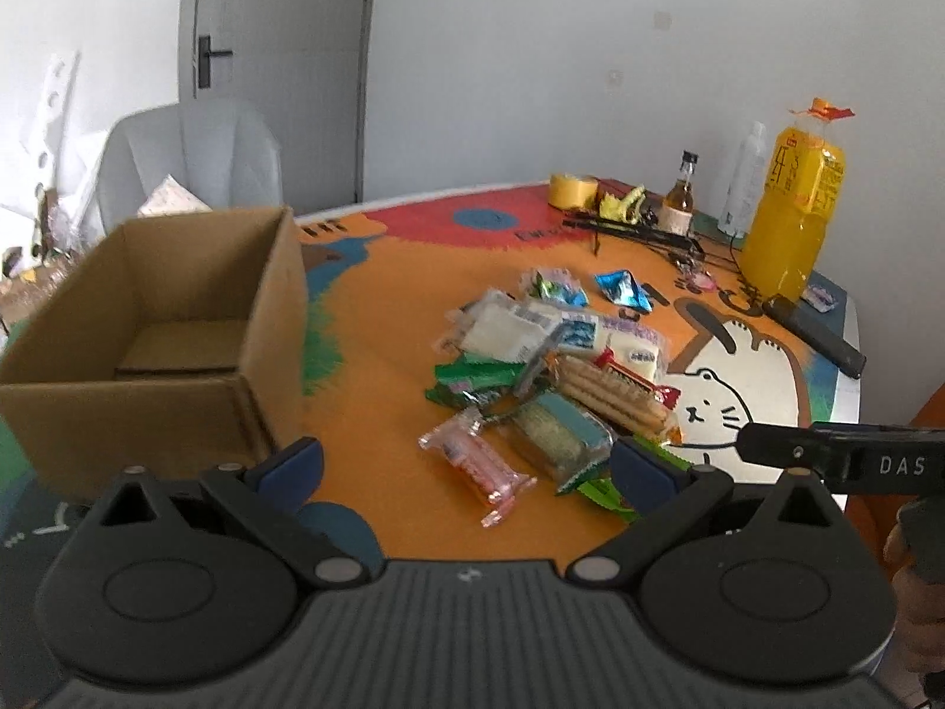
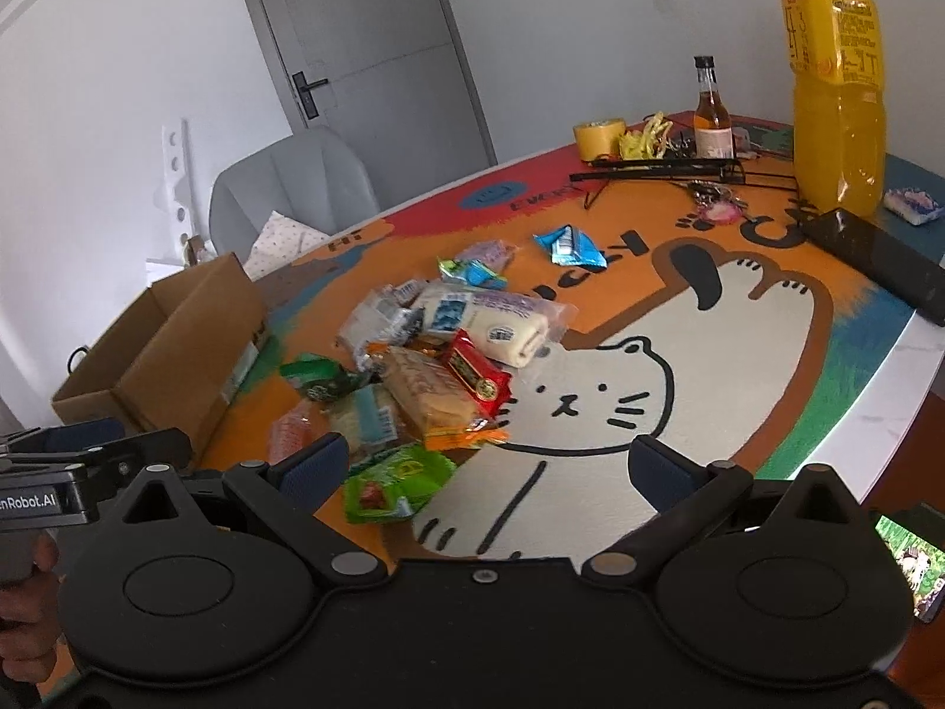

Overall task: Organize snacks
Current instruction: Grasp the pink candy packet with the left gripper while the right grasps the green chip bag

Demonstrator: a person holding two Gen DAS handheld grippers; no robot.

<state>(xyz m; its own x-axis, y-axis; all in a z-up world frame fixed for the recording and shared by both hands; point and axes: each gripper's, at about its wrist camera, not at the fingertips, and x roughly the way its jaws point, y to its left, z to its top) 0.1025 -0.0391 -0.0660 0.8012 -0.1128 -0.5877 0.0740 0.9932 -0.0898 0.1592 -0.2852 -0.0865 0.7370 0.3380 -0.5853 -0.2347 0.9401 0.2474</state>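
A heap of wrapped snacks [image 1: 549, 366] [image 2: 437, 354] lies mid-table on an orange cat-print mat. It holds white bread packs, a red-labelled biscuit pack [image 2: 472, 378], a pink pack [image 1: 478, 467] and a green pack [image 2: 396, 481]. An open cardboard box [image 1: 153, 331] [image 2: 171, 354] stands to the left with nothing showing inside. My left gripper [image 1: 466, 461] hovers open just short of the heap. My right gripper [image 2: 487, 464] is open too, over the cat drawing with the green pack near its left finger. Neither holds anything.
At the back right stand a big orange juice bottle [image 1: 791, 207] [image 2: 838, 88], a small brown bottle [image 2: 711, 112], a yellow tape roll [image 2: 596, 139] and a black wire rack [image 2: 667, 168]. A black remote-like bar [image 2: 880, 260] lies near the table's right edge. A grey chair [image 1: 189, 153] stands behind the box.
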